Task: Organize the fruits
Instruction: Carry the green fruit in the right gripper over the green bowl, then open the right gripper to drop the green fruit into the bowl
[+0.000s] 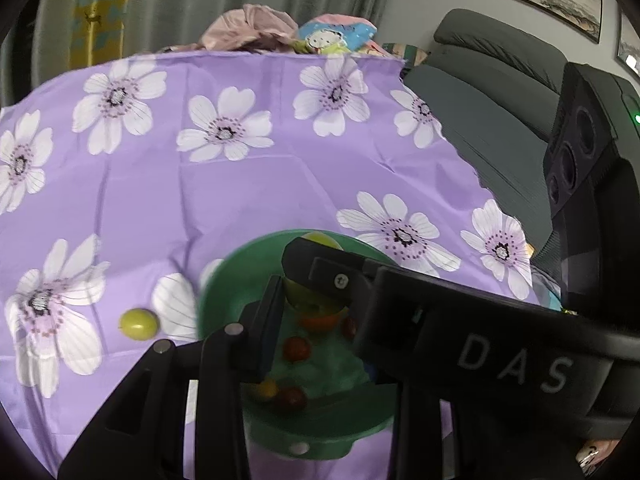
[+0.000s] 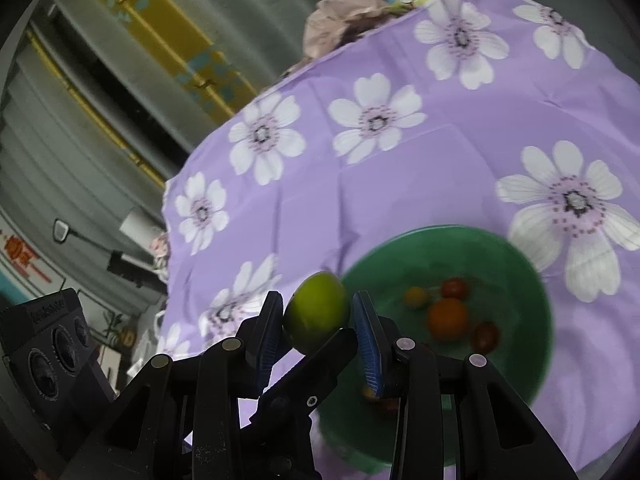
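Observation:
A green bowl [image 1: 224, 280] [image 2: 528, 280] sits on the purple flowered tablecloth. It holds an orange fruit [image 2: 447, 318], small red fruits [image 1: 297, 348] and a small yellow one [image 2: 414, 296]. My right gripper [image 2: 318, 312] is shut on a green lime [image 2: 316, 310] and holds it at the bowl's left rim, above it. In the left wrist view the right gripper [image 1: 320, 280] reaches over the bowl with the lime [image 1: 308, 300] in it. My left gripper, with one finger [image 1: 268, 320] showing, is over the bowl; its other finger is hidden. A second lime [image 1: 139, 324] lies on the cloth left of the bowl.
The tablecloth [image 1: 240, 184] covers the table. Crumpled pink cloth [image 1: 248, 28] and a colourful toy [image 1: 332, 38] sit at the far edge. A grey sofa [image 1: 480, 80] stands to the right. Curtains hang behind.

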### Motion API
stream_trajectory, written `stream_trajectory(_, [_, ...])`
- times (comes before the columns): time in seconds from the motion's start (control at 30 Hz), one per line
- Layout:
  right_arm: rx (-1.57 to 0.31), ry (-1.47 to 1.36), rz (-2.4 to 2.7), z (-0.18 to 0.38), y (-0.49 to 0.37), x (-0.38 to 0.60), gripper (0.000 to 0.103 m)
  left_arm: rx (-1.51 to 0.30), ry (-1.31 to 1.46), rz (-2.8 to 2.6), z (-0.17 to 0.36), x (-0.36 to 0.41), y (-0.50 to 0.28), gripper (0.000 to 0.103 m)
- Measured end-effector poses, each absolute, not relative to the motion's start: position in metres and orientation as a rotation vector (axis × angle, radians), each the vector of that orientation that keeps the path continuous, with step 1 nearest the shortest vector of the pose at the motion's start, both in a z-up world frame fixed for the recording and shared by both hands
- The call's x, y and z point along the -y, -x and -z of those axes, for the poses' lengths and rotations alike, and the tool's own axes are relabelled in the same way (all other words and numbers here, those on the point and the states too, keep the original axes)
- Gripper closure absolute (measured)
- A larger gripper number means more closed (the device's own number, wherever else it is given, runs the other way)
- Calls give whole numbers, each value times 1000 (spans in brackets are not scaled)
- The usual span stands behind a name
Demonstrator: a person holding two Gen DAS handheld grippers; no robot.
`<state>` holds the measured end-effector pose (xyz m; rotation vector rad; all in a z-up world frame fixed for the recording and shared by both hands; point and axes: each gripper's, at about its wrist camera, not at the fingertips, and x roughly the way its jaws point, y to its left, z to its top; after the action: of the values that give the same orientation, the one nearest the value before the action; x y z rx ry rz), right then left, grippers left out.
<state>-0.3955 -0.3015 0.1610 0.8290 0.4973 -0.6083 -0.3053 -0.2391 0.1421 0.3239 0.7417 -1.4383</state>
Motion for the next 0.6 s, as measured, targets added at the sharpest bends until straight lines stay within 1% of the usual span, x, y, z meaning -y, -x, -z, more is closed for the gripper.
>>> stream_trajectory(0.43, [-639, -893, 704, -127, 398, 329, 65, -941, -310, 1462, -102, 271, 303, 69])
stream_trajectory(0.6, [-684, -891, 732, -121, 396, 331, 65, -982, -306, 1473, -95, 275, 303, 69])
